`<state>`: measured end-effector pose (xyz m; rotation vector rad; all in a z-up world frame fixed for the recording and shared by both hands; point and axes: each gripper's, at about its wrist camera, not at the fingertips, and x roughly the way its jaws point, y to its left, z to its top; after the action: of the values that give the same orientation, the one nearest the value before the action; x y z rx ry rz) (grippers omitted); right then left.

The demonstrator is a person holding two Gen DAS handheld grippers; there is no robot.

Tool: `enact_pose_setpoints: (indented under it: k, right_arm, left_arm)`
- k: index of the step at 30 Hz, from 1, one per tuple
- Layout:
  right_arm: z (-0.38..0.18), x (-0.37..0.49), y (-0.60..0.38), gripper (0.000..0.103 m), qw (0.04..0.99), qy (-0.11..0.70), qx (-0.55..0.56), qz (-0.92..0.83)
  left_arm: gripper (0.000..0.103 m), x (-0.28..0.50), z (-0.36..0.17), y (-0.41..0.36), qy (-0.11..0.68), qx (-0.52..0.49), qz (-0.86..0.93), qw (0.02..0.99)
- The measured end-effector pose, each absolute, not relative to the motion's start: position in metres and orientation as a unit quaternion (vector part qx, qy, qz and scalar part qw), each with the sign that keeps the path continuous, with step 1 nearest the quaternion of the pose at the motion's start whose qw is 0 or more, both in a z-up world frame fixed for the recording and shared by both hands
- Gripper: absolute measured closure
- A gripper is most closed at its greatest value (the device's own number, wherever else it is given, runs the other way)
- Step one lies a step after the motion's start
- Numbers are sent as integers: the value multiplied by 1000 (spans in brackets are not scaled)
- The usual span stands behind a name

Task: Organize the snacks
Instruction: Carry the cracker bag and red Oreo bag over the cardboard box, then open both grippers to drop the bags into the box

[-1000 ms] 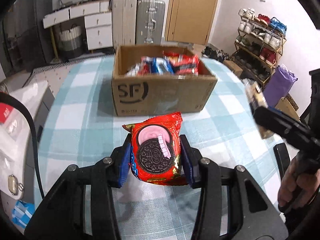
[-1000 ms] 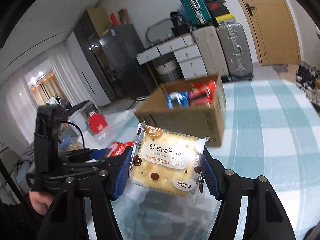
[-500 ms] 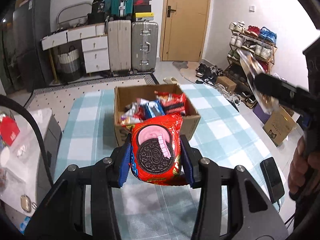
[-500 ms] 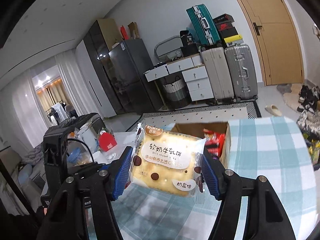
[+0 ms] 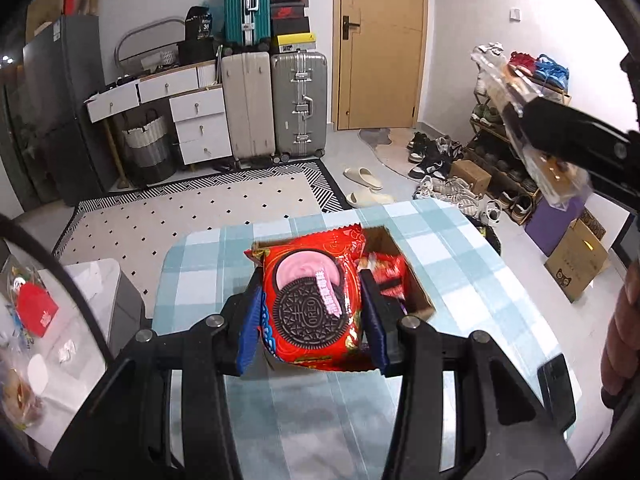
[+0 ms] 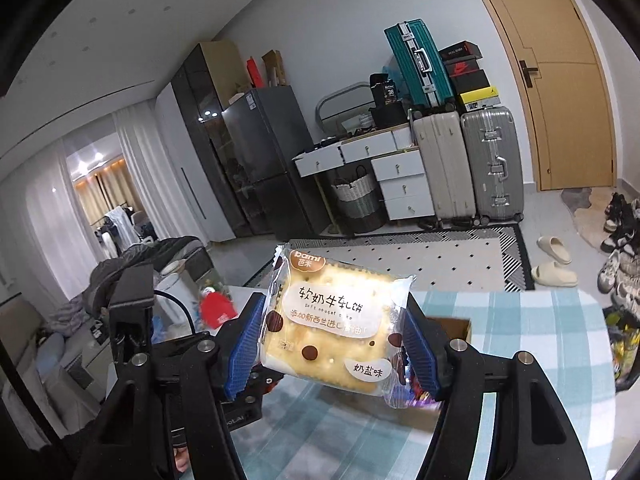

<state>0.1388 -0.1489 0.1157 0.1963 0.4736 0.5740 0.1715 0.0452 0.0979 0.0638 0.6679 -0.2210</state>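
Snacks: one Oreo pack (image 5: 310, 304), one nougat biscuit pack (image 6: 336, 322), one box (image 5: 416, 280).

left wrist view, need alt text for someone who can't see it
The left gripper clamps a red cookie packet above a checked table, in front of an open cardboard box of snacks. Suitcases and a wooden door stand behind.
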Motion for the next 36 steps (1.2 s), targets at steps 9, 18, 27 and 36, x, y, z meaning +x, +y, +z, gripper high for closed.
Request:
enact_pose_setpoints:
  k: [9,18,27,36]
  right_arm:
    - [113,212,-136,37,929,262,77,250]
    - [48,292,-128,37,917,336,31,212]
    - [-9,333,-129,37,901,384,21,202]
    - [-39,350,-129,36,888,411,29,202]
  left_arm:
    - [62,255,88,35,366,4,-114,924]
    - [62,319,7,25,425,-29,-126,896]
    - [62,339,-28,18,440,-21,-126,889]
    - [62,359,-56,25,456,-33,-111,882]
